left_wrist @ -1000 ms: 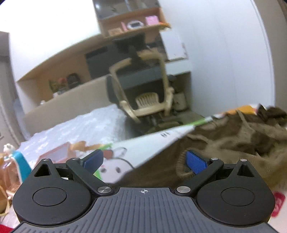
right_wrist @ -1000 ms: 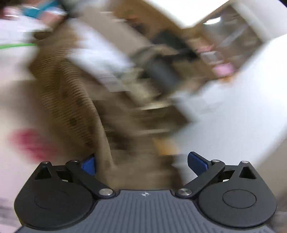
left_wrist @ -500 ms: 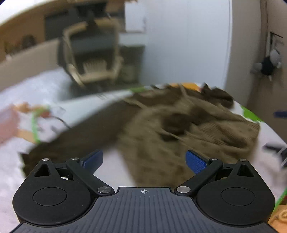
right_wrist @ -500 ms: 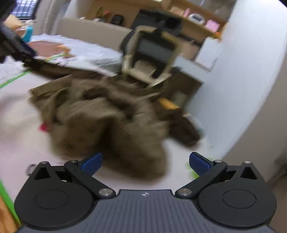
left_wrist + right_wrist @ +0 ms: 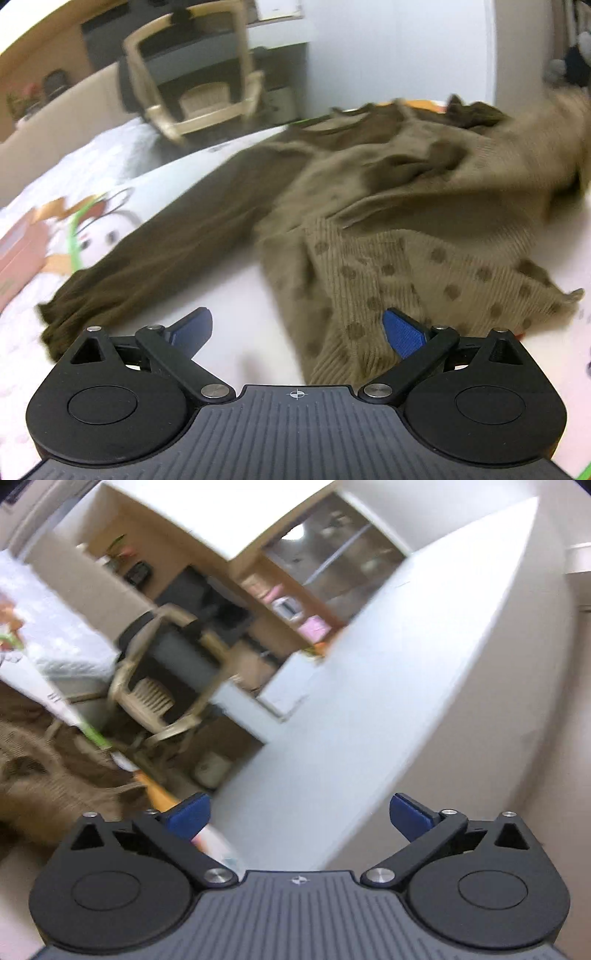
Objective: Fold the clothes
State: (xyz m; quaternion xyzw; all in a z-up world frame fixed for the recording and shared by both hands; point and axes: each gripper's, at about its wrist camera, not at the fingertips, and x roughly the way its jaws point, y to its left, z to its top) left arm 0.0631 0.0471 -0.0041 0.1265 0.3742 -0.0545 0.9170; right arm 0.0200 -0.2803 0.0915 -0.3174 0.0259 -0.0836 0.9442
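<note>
A tan ribbed knit garment with darker dots [image 5: 417, 236] lies crumpled on the white table [image 5: 240, 314], its hem just ahead of my left gripper [image 5: 297, 330]. A dark brown sleeve [image 5: 177, 243] stretches from it toward the left. My left gripper is open, and its right pad [image 5: 404, 332] hovers over the hem with nothing pinched. My right gripper [image 5: 299, 814] is open and empty, tilted up toward the room and a white wall. Only an edge of the brown garment [image 5: 40, 771] shows at the lower left of the right wrist view.
The table cover carries a cartoon print [image 5: 107, 221] at the left. A beige office chair [image 5: 195, 85] stands past the table's far edge, with a desk and shelves [image 5: 295, 602] behind it. A white wall [image 5: 406, 686] fills the right.
My left gripper has dropped closer to the garment's hem. My right gripper has swung up and away from the clothes, now facing the chair and wall. Both stay open.
</note>
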